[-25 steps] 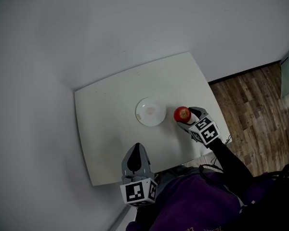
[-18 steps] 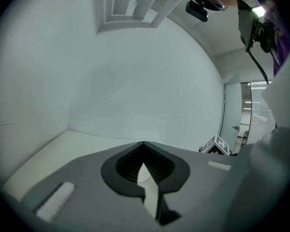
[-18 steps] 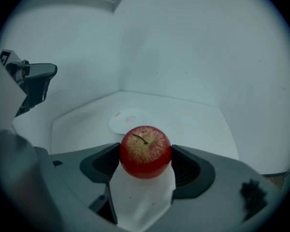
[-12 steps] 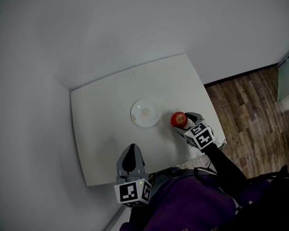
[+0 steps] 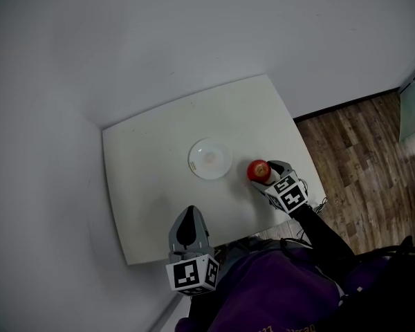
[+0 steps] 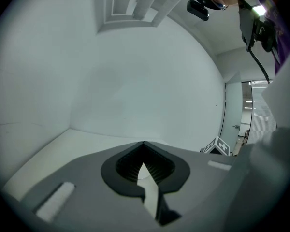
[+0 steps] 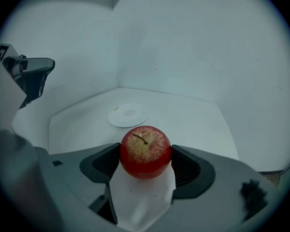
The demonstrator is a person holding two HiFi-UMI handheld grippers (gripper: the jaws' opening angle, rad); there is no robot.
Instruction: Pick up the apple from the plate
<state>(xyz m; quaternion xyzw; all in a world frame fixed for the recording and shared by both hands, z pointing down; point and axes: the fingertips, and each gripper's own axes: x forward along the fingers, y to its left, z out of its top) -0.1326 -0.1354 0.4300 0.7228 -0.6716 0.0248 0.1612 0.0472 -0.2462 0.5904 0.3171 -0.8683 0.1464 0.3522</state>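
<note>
A red apple (image 5: pixel 258 169) (image 7: pixel 145 152) with a yellowish top sits squeezed between the jaws of my right gripper (image 5: pixel 266 172) (image 7: pixel 146 159), stem up, to the right of the plate and off it. The white plate (image 5: pixel 209 159) (image 7: pixel 128 115) lies empty near the middle of the white table (image 5: pixel 145 185). My left gripper (image 5: pixel 187 229) (image 6: pixel 144 168) hangs over the table's near edge, jaws closed together with nothing between them.
The table stands in a corner between two white walls (image 5: pixel 159 40). Wooden floor (image 5: pixel 360 164) shows to the right of the table. The person's purple sleeve and torso (image 5: pixel 270 296) fill the bottom of the head view.
The right gripper and the apple have drifted slightly down and toward the table's near right edge, away from the plate. The left gripper has barely shifted.
</note>
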